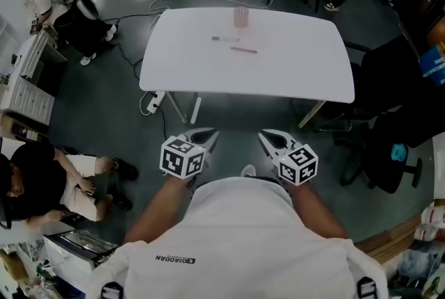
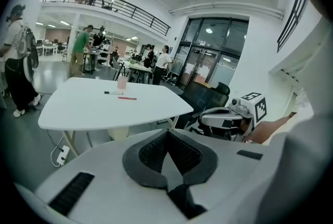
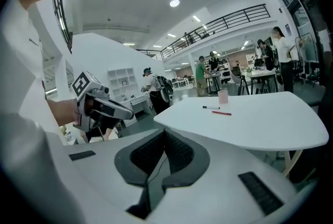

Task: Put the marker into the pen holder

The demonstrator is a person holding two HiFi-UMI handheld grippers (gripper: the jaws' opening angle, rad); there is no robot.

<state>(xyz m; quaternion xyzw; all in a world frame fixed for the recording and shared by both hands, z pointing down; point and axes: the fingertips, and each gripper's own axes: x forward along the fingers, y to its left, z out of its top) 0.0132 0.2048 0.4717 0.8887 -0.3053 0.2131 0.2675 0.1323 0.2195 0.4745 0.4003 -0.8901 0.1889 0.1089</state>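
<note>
- Left gripper (image 2: pixel 167 133) was held in the air short of the white table (image 1: pixel 292 75), its dark jaws pressed together with nothing between them
- Right gripper (image 3: pixel 164 137) was just the same: jaws together and empty, side by side with its partner in the head view
- Over on the far side of the table stood the pink pen holder (image 1: pixel 240 16), upright; what lay inside it could not be made out from any view
- The marker (image 1: pixel 225 39), white with a dark end, lay flat on the tabletop just in front of the pen holder, outside it
- A red pen (image 1: pixel 243 50) lay near the marker, a little closer to the person, also out on the tabletop
- Both grippers were well apart from marker, pen and holder, out over the grey floor (image 1: pixel 111 117) before the table's near edge
</note>
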